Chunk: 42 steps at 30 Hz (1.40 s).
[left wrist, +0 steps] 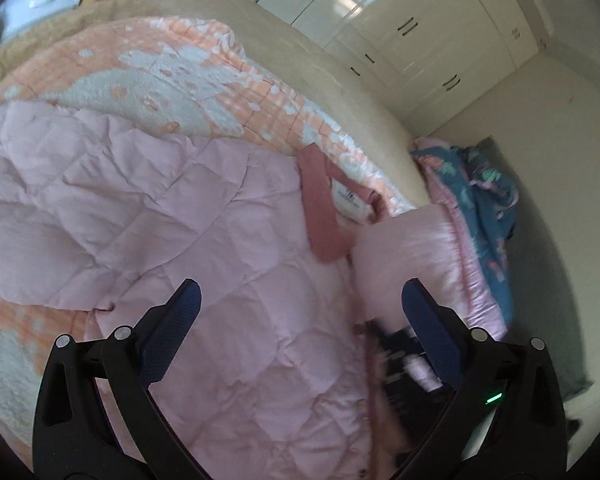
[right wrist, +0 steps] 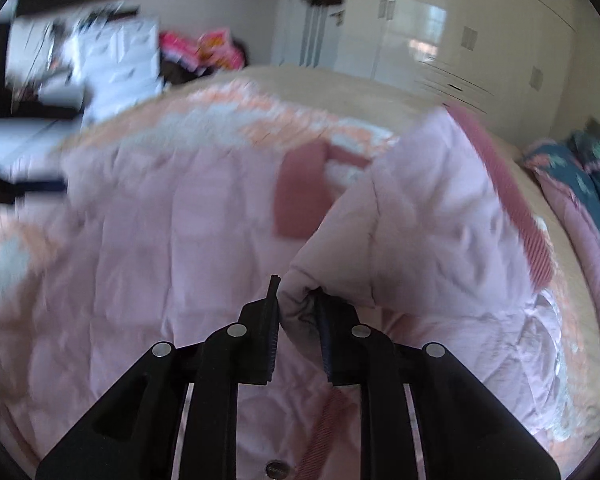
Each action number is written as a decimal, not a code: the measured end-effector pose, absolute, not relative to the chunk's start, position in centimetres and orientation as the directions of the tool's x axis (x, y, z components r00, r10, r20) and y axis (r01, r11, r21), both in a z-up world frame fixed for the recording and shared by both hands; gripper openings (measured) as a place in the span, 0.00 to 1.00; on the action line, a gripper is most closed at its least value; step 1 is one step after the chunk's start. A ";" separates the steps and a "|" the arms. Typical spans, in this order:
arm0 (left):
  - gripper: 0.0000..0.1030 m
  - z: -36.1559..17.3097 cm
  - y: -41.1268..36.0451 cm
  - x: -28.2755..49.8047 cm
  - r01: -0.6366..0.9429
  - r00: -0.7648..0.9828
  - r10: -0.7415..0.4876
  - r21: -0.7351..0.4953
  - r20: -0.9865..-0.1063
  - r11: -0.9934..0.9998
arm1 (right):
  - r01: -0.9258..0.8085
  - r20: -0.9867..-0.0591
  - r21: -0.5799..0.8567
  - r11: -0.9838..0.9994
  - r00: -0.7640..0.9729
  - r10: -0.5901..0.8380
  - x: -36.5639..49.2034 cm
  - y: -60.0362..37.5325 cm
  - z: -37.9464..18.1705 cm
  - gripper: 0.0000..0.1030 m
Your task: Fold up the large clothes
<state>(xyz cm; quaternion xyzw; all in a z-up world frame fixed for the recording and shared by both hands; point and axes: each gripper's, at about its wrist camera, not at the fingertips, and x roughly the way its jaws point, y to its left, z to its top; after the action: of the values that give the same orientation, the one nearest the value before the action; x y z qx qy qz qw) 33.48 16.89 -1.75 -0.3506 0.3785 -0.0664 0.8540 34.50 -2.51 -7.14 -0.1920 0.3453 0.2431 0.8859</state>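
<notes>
Pinching a fold of the pink quilted jacket (right wrist: 420, 208), the right gripper (right wrist: 298, 308) holds it; the left gripper (left wrist: 300, 300) gapes wide, empty.

A pale pink quilted jacket (left wrist: 148, 216) lies spread across a peach-and-white patterned blanket (left wrist: 172, 64) on a bed, its diamond-stitched padding creased and puffy. A darker rose ribbed collar (left wrist: 320, 204) frames a white label at the neck. One section of the jacket (right wrist: 420, 216), edged in the same ribbed rose trim, is lifted off the rest and folding over it, its edge bunched between the jaws of the right hand-held gripper (right wrist: 298, 320).
</notes>
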 end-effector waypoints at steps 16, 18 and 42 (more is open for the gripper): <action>0.91 -6.4 15.7 35.3 -0.160 0.632 -0.527 -0.761 -0.568 0.628 | -0.621 -0.731 -0.004 0.784 0.536 0.421 32.4 -5.0 -6.0 0.66; 0.91 -7.2 14.9 35.6 -0.180 0.612 -0.512 -0.736 -0.603 0.652 | -0.585 -0.731 0.018 0.811 0.546 0.409 32.7 -7.5 -5.0 0.66; 0.17 -8.2 12.3 36.0 -0.159 0.613 -0.274 -0.455 -0.741 0.876 | -0.137 -0.762 0.128 0.982 0.621 0.186 37.9 -25.5 -6.4 0.66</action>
<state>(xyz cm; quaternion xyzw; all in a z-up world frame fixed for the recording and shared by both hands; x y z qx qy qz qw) 36.02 12.31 -8.16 -0.2468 0.4385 -0.0331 0.8636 37.86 -25.45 -6.37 0.0289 0.4261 0.0896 0.8998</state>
